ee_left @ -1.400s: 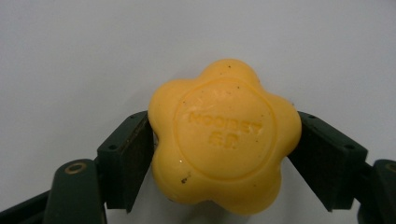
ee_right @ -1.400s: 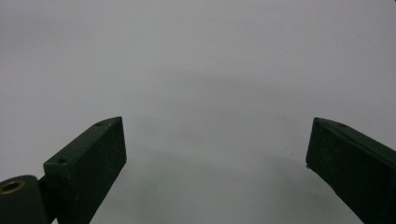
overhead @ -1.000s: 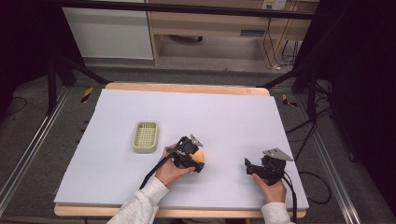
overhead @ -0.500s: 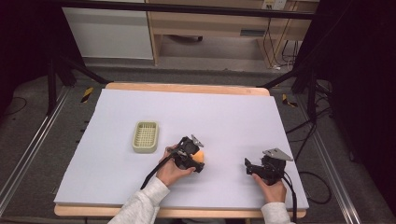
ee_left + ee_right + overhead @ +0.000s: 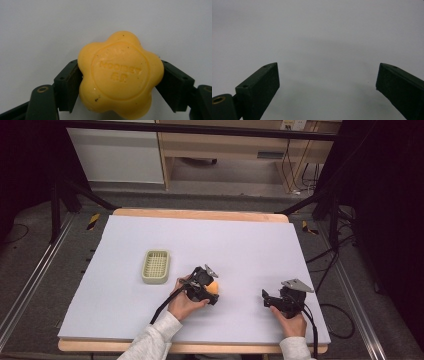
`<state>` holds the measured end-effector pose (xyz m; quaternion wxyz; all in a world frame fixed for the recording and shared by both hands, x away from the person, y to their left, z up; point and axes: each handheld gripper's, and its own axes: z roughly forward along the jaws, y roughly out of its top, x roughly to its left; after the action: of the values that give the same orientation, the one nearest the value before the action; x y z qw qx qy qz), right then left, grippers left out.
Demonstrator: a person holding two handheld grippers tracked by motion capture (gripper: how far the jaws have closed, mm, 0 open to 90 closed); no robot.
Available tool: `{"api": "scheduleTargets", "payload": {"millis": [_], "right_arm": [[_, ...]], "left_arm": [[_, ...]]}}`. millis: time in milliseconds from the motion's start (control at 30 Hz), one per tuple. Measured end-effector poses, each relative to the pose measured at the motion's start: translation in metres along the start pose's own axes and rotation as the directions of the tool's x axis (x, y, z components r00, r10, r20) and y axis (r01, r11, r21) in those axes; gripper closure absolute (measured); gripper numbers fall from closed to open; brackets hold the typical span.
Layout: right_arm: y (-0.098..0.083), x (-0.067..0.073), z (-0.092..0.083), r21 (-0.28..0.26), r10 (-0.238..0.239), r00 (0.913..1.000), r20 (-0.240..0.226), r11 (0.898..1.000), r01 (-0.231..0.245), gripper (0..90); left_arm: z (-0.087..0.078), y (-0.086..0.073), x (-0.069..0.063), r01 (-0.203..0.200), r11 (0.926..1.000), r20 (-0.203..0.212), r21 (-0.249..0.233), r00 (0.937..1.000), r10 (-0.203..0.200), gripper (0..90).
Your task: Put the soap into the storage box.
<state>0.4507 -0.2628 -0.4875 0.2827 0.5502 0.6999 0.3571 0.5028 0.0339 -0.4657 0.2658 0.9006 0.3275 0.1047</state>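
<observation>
A yellow flower-shaped soap [image 5: 120, 75] with raised lettering sits between the two black jaws in the left gripper view, both pads pressed against its sides. In the high view the soap [image 5: 212, 286] shows as an orange-yellow spot at the tip of my left gripper [image 5: 211, 292], near the middle front of the table. That gripper is shut on the soap. My right gripper [image 5: 266, 299] rests at the front right, pointing left, its jaws wide apart [image 5: 327, 80] over bare white surface with nothing between them.
A pale green ribbed soap dish [image 5: 156, 266] lies left of the left gripper. The white table cover [image 5: 200, 240] stretches back to a wooden edge [image 5: 200, 213]. Cables trail from both grippers toward the front edge.
</observation>
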Motion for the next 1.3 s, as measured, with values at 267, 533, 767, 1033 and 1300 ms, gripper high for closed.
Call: {"api": "scheduleTargets", "payload": {"millis": [267,533,767,1033,1300], "right_arm": [[0.000,0.000,0.000,0.000,0.001,1.0000,0.000,1.000,-0.001,5.5],[0.000,0.000,0.000,0.001,0.000,1.0000,-0.001,1.000,0.000,5.5],[0.000,0.000,0.000,0.000,0.000,1.0000,-0.001,1.000,0.000,5.5],[0.000,0.000,0.000,-0.004,-0.002,1.0000,0.001,1.000,0.002,5.5],[0.000,0.000,0.000,-0.001,-0.003,1.0000,-0.001,1.000,0.003,5.6]], "left_arm": [[-0.002,0.000,0.000,0.003,1.0000,-0.008,-0.009,1.0000,-0.003,25.8],[-0.012,0.000,0.002,-0.004,1.0000,-0.001,-0.004,1.0000,0.004,25.8],[-0.026,0.000,0.005,-0.003,0.9997,-0.005,-0.026,1.0000,0.003,25.8],[-0.044,-0.002,0.012,0.002,0.9990,-0.013,-0.044,0.9999,-0.002,25.9],[-0.058,-0.010,0.024,0.018,0.9988,-0.028,-0.047,0.9994,-0.019,25.9]]}}
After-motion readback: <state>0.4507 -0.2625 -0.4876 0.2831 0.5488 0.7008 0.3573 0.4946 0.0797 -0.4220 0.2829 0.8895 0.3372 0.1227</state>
